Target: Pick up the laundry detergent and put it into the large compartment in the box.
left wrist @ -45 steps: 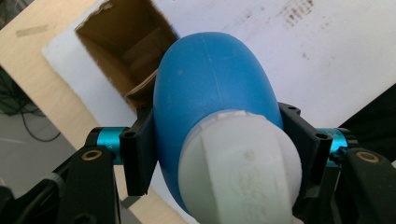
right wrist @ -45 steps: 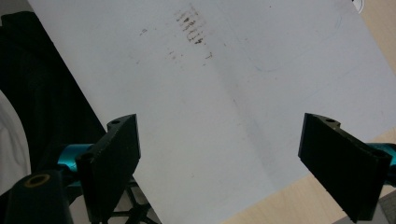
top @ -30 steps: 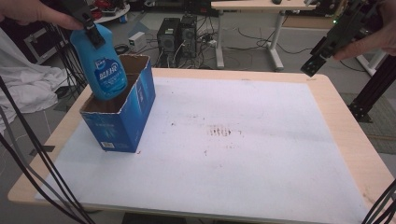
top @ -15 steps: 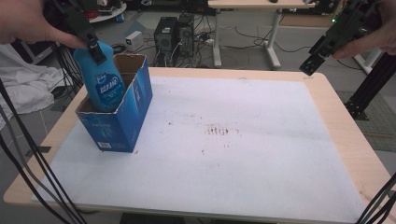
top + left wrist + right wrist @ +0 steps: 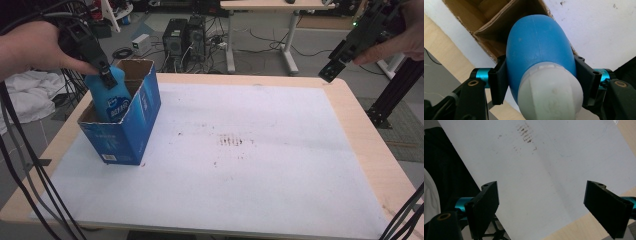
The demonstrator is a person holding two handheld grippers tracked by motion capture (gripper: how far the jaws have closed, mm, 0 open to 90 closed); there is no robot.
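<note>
**Blue bottle goes partway into the box**

The left gripper (image 5: 106,75) has its two black jaws squeezed tight on a blue bottle (image 5: 111,102), just under the bottle's white cap (image 5: 550,93). The bottle stands almost straight up with its bottom half down inside an open blue cardboard box (image 5: 131,131) (the inside of the box is plain brown). The box sits on the white mat (image 5: 260,165) at about 9 o'clock on the wooden table (image 5: 367,150). The person's left hand (image 5: 35,47) holds that gripper from above.

The right gripper (image 5: 336,67) is up in the air at about 1 o'clock, well apart from the box. Its jaws are spread wide with nothing between them. Some small brown marks (image 5: 234,141) dot the middle of the mat.
</note>
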